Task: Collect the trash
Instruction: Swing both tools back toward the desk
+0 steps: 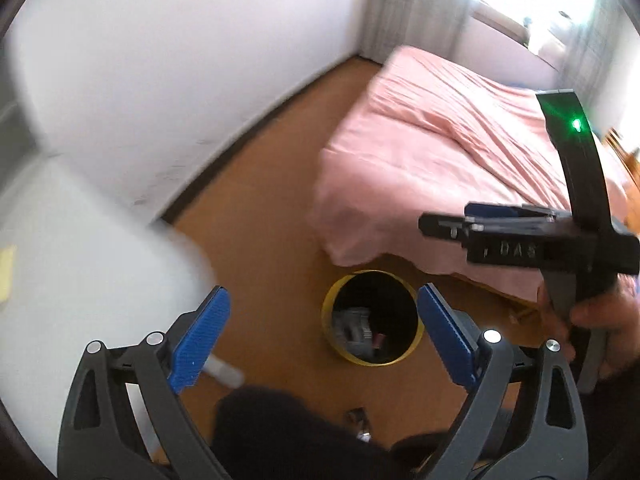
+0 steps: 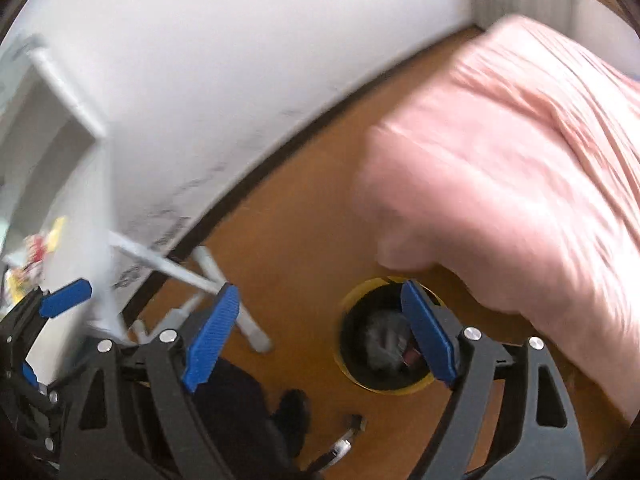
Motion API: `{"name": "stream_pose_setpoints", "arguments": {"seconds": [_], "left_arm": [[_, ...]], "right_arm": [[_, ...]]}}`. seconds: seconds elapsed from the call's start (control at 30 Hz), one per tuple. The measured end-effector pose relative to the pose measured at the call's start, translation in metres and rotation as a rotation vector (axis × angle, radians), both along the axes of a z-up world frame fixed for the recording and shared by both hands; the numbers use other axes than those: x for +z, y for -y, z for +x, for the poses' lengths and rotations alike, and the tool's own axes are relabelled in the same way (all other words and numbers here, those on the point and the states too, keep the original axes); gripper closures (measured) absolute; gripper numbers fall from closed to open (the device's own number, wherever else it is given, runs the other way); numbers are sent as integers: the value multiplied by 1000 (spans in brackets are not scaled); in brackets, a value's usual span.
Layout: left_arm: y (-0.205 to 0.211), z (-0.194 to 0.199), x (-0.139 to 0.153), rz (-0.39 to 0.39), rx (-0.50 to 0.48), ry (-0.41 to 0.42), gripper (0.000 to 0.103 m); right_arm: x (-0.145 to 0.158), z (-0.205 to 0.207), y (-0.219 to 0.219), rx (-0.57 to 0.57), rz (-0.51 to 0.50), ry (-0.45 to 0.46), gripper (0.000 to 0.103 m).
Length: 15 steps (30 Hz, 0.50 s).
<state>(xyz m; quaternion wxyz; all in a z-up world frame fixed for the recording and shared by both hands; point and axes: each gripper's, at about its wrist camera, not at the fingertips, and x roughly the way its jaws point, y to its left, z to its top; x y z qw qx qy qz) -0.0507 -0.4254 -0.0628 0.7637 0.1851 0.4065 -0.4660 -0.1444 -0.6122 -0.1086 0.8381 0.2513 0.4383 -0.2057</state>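
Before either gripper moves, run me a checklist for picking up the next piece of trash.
1. Left gripper empty and open: ok.
2. Right gripper empty and open: ok.
3. Yellow bin upright on the floor by the pink bed, mouth unobstructed: ok.
4. Room left in the bin, with wrappers at the bottom: ok.
5. Next target: small dark item on the floor near the bin; what it is: cannot tell.
6. Picture sharp enough to aim: not ok, right wrist view blurred.
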Motion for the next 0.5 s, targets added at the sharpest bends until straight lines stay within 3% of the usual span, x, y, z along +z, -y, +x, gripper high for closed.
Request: {"name": "stream_pose_setpoints", "arguments": {"seconds": [0.1,0.23,0.5], "left_arm": [[-61,26,21,-13,121,39,11],[-174,66,42,-11,362,93,11],[-373,102,43,28,756,110,11]], "right_arm": [[20,50,-52,135,-33,32,23],[38,116,-141,340,-41,69,23],[53,207,-326,691,-27,82,23]]}}
